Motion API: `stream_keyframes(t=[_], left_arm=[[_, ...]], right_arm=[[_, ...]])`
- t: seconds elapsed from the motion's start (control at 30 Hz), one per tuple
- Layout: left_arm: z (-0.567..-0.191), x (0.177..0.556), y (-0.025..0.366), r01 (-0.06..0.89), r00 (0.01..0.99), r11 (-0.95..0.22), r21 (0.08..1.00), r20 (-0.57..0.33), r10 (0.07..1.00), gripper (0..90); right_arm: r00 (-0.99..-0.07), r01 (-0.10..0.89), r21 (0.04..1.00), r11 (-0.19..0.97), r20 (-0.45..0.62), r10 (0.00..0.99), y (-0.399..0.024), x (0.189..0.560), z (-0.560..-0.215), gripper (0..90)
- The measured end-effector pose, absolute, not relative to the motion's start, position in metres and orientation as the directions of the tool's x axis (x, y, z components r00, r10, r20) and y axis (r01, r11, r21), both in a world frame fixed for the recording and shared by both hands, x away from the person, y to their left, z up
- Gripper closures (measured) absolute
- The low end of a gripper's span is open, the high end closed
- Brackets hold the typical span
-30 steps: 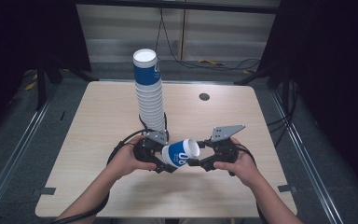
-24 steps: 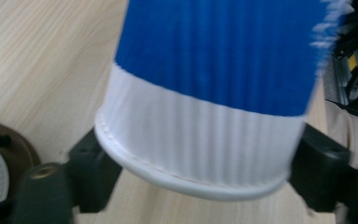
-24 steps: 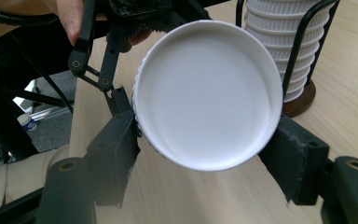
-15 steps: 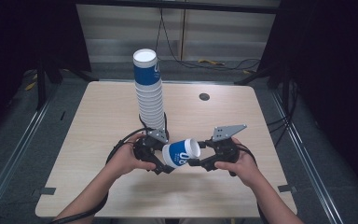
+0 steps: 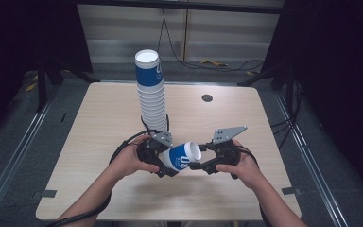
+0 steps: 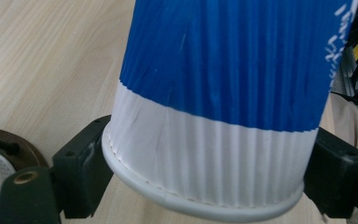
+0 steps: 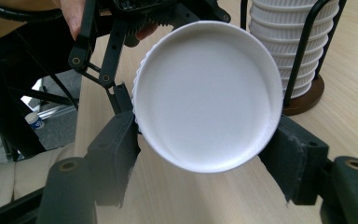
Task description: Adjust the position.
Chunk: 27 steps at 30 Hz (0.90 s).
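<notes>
**One cup, two grips, just above the table**

The right gripper point(image 5: 199, 165) has its jaws clamped on the base end of a blue-and-white paper cup point(image 5: 183, 157); in the right gripper view the pads press the white bottom disc from both sides. The left gripper point(image 5: 166, 171) straddles the rim end, and its jaws have just been closing with the cup between them; in the left gripper view they sit against the ribbed wall, gripping it. The cup lies on its side, held just above the table point(image 5: 99, 118), near its front edge.

The risk, as I judge it: the thin wall could crumple under too hard a squeeze, or the cup could drop if both hands let go together.

Count: one loose cup, one tall cup stack point(image 5: 150, 90) in a wire holder behind, two grippers, two hands.
</notes>
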<state>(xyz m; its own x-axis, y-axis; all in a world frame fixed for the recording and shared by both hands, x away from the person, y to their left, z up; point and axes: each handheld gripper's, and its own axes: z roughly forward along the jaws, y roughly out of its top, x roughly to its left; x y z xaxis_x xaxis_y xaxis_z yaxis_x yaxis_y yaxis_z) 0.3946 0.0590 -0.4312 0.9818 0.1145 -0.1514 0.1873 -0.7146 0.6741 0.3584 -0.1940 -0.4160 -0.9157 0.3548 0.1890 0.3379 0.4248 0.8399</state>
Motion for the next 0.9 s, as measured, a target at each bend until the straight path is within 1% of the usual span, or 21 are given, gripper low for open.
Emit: stream_keyframes(t=[0.2, 0.33, 0.63, 0.7, 0.83, 0.9], left_arm=[[-0.4298, 0.3927, 0.0604, 0.18, 0.983, -0.713, 0.678, -0.142, 0.113, 16.6], [-0.4299, 0.3918, 0.0618, 0.184, 0.982, -0.721, 0.668, -0.154, 0.107, 17.3], [-0.4261, 0.3911, 0.066, 0.183, 0.983, -0.737, 0.651, -0.145, 0.116, 19.0], [-0.4239, 0.3915, 0.0668, 0.18, 0.983, -0.752, 0.634, -0.144, 0.114, 19.1], [-0.423, 0.391, 0.0663, 0.182, 0.983, -0.751, 0.635, -0.139, 0.12, 19.4], [-0.421, 0.3911, 0.0662, 0.185, 0.982, -0.766, 0.616, -0.142, 0.123, 19.5]], right_arm=[[-0.915, 0.343, 0.838, 0.424, 0.197, 0.352, -0.1944, 0.358, -0.4159, 30.5], [-0.915, 0.351, 0.835, 0.423, 0.209, 0.346, -0.1934, 0.3578, -0.4173, 30.4], [-0.915, 0.354, 0.837, 0.417, 0.218, 0.34, -0.1909, 0.3579, -0.4194, 30.1], [-0.916, 0.35, 0.838, 0.419, 0.212, 0.34, -0.19, 0.3576, -0.4195, 29.9], [-0.918, 0.344, 0.835, 0.43, 0.204, 0.34, -0.1887, 0.3571, -0.419, 29.3], [-0.92, 0.338, 0.829, 0.445, 0.191, 0.342, -0.1889, 0.3572, -0.4194, 28.0]])
